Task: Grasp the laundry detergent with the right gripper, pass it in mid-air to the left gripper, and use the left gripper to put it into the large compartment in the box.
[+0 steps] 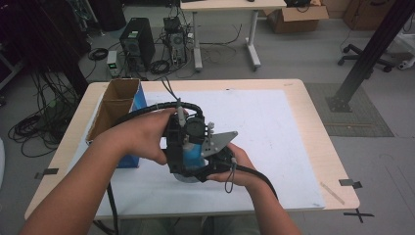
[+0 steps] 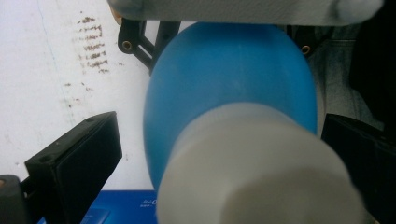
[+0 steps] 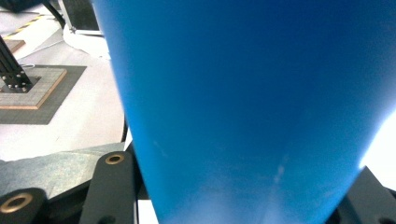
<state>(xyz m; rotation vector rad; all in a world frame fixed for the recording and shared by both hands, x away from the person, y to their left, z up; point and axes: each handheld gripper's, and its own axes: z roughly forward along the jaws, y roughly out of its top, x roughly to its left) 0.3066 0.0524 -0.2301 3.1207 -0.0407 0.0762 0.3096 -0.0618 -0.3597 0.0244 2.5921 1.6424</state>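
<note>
Blue bottle (image 2: 224,84) with white cap (image 2: 257,172), right tool (image 1: 215,164) clamped on it, left tool (image 1: 183,147) open around it, no legible writing.

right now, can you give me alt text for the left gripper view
A rounded blue plastic bottle with a wide frosted white cap sits between the left gripper's two black jaws, the cap end toward the camera. Behind it lies a white table sheet with dark smudges.

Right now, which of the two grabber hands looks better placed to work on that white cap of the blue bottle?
The left gripper, probably. Its jaws stand open on either side of the white cap, ready to close. The right gripper is shut on the blue bottle, so it should stay as the holder.
</note>
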